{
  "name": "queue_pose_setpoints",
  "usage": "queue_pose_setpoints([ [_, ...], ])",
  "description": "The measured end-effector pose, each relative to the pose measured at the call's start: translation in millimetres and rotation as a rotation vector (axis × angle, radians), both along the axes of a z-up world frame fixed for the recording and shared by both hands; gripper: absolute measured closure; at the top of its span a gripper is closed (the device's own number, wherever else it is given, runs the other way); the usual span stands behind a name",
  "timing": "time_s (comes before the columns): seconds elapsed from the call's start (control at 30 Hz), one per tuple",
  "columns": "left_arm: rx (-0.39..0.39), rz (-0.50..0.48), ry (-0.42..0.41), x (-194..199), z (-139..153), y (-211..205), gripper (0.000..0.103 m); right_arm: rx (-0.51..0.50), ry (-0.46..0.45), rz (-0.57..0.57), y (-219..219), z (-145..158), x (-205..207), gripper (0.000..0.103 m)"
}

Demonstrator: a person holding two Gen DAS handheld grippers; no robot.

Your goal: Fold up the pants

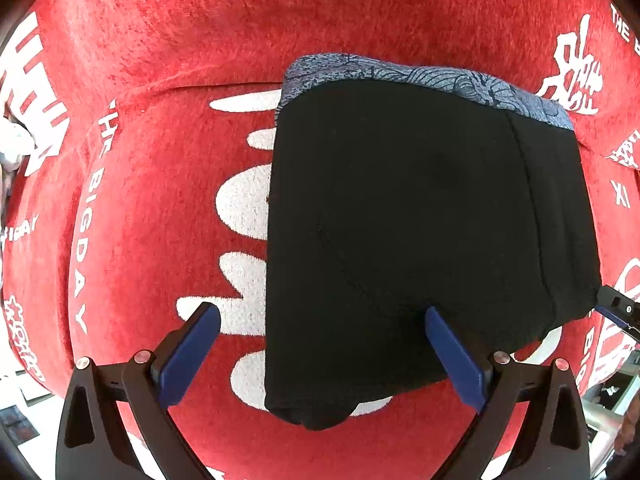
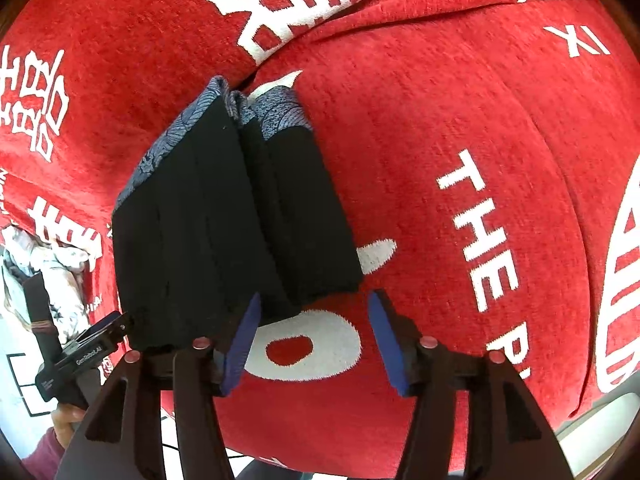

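Black pants (image 1: 400,220) lie folded into a compact stack on a red cover (image 1: 160,60), with a blue-grey patterned waistband (image 1: 400,72) at the far edge. My left gripper (image 1: 320,314) points straight down over the stack's near left part. It stands wide open, one blue pad over the cover and the other over the black cloth. In the right wrist view the pants (image 2: 224,220) show several stacked layers. My right gripper (image 2: 315,299) is open at their near right corner, and its pads do not press the cloth.
The red cover (image 2: 440,120) carries white lettering and has a cushion seam behind the pants. A white patterned cloth (image 2: 52,280) lies off its left edge. A person's hand (image 2: 64,420) holds the left gripper (image 2: 92,340). The right gripper's tip (image 1: 618,308) shows at the stack's right.
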State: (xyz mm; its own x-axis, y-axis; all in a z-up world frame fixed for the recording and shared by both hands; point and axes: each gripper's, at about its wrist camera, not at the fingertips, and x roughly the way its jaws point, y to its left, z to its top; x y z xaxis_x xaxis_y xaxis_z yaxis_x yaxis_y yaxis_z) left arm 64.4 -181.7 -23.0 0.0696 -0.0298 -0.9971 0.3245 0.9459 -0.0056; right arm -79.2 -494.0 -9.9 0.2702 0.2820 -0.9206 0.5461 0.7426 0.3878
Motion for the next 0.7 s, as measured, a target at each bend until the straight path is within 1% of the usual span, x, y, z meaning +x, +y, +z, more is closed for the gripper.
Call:
queue_pose_setpoints([
  [0.33,-0.009,-0.012,0.012,1.6,1.1,-3.5,0.001,0.008,0.006,-0.008,-10.0,0.8,-2.1,0.04],
  [0.47,-0.026,-0.028,0.015,5.3,4.5,-4.5,0.001,0.015,0.002,0.001,-14.2,2.2,0.6,0.037],
  [0.57,-0.062,-0.04,0.011,12.8,8.4,-0.8,0.001,0.06,-0.025,0.006,-17.8,2.0,3.4,0.032],
  [0.63,-0.102,-0.03,0.014,20.6,10.4,5.4,0.001,0.104,-0.057,0.017,-21.6,2.2,8.6,0.03],
  [0.7,-0.156,-0.009,0.035,31.8,10.0,13.8,0.001,0.126,-0.07,0.044,-24.3,1.4,16.7,0.027],
])
